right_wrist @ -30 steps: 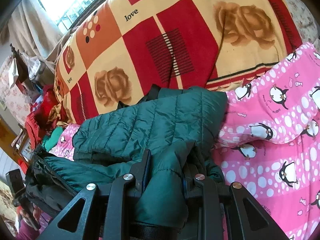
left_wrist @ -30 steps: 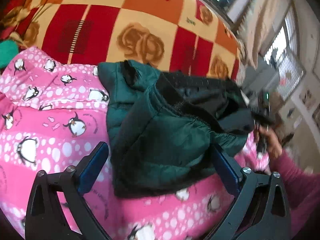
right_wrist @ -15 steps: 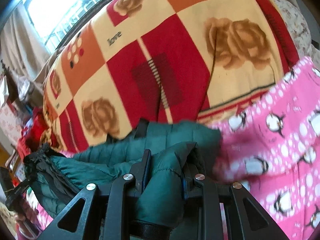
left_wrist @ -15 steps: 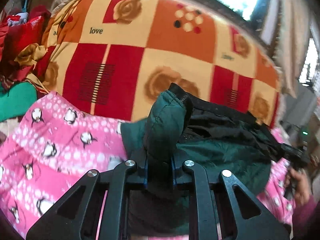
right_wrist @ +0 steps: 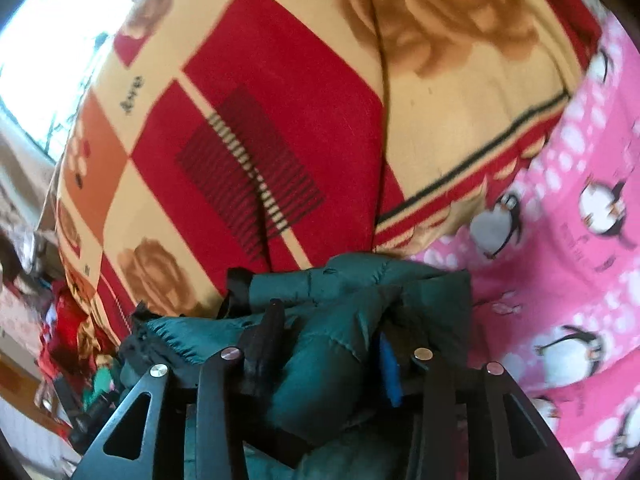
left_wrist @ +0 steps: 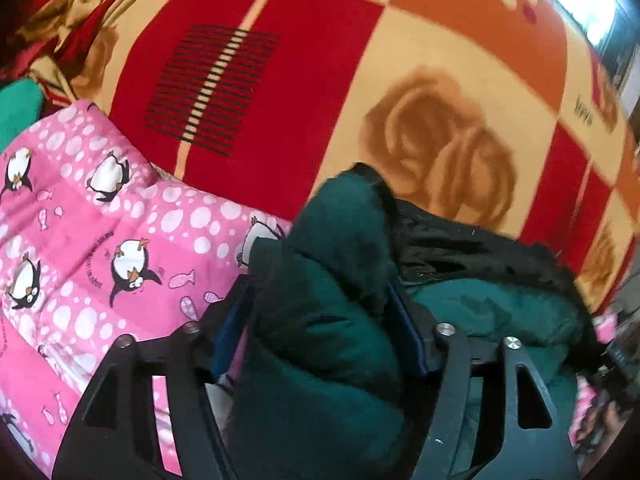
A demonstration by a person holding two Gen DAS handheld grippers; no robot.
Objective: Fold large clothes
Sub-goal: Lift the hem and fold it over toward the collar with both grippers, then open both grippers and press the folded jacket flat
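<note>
Both tongs, just opening, apparently straddle the green jacket.

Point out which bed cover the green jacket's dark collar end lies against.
The red and orange rose blanket, not the pink penguin blanket; the green jacket has its black collar edge over a brown rose.

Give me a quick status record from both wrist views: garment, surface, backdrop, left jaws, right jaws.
garment: dark green quilted puffer jacket, bunched, black lining showing
surface: pink penguin-print blanket under the jacket
backdrop: red, orange and cream rose-patterned blanket behind
left gripper: jaws just opening, jacket fold between them
right gripper: jaws just opening, jacket fold between them
</note>
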